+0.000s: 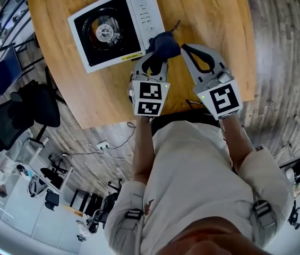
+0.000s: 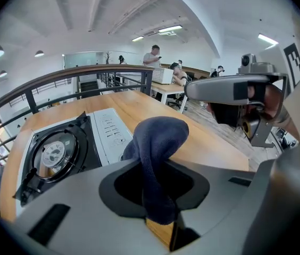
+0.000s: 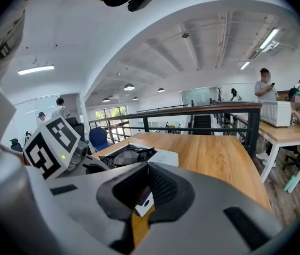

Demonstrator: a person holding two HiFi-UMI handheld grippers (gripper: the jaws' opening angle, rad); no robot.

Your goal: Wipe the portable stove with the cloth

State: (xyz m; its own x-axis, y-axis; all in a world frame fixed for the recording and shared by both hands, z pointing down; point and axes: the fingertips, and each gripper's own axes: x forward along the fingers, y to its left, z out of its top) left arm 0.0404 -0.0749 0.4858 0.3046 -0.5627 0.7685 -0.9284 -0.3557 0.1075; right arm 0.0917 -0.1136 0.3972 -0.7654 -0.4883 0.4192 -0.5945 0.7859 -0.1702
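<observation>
The portable stove (image 1: 115, 28), white with a black burner top, sits at the back left of the wooden table (image 1: 219, 15). In the head view my left gripper (image 1: 160, 51) is just off the stove's right front corner and is shut on a dark blue cloth (image 1: 164, 44). The left gripper view shows the cloth (image 2: 157, 158) bunched up between the jaws, with the stove (image 2: 65, 147) ahead to the left. My right gripper (image 1: 184, 49) hovers close beside the cloth, shut with nothing in it. In the right gripper view the stove (image 3: 139, 155) lies ahead of the closed jaws.
The table's near edge (image 1: 139, 118) runs just under both grippers. Dark office chairs (image 1: 27, 110) and cables lie on the floor to the left. A railing (image 2: 86, 78) borders the table's far side, with people at desks beyond.
</observation>
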